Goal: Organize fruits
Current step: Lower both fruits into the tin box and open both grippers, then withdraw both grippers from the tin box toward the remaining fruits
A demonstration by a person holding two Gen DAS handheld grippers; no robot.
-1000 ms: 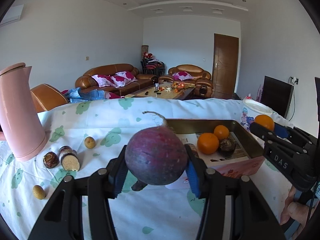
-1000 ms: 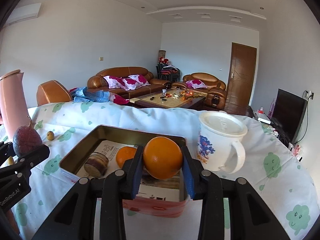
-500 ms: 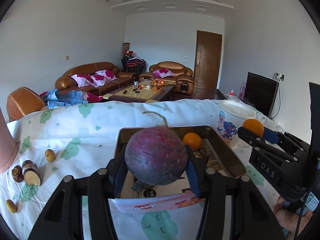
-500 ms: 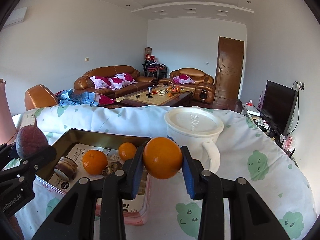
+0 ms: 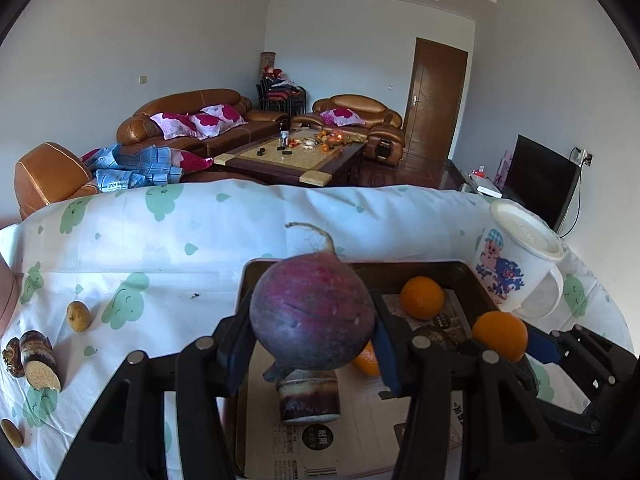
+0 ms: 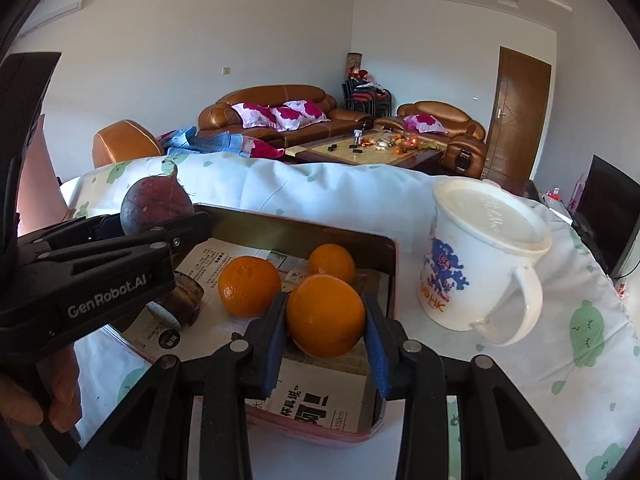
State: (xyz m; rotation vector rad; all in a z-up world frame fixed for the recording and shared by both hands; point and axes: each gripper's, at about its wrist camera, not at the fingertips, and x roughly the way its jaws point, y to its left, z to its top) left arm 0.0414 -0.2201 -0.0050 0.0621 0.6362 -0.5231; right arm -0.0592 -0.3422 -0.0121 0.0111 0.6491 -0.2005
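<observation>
My left gripper (image 5: 312, 332) is shut on a round purple radish (image 5: 312, 316) with a thin root tail, held over the near left part of the metal tray (image 5: 460, 270). My right gripper (image 6: 326, 320) is shut on an orange (image 6: 326, 316), hanging above the tray's (image 6: 304, 228) near right corner. In the paper-lined tray lie two oranges (image 6: 250, 286) (image 6: 332, 262) and a short brown cut stalk piece (image 5: 308, 394). From the right wrist view the left gripper (image 6: 160, 220) with the radish (image 6: 156, 204) shows at left; from the left wrist view the right gripper's orange (image 5: 500, 336) shows at right.
A white lidded mug (image 6: 480, 252) with a blue print stands right of the tray. On the cloth at left lie two small yellow fruits (image 5: 78, 316) (image 5: 12, 434) and cut brown stalk pieces (image 5: 38, 358). A pink jug's edge (image 5: 6, 300) is at far left. A hand (image 6: 36, 392) holds the left gripper.
Both grippers have moved over the tray, each still holding its item. The left one shifted right, leaving the pink jug almost out of view; the right one came back left and lower toward the tray.
</observation>
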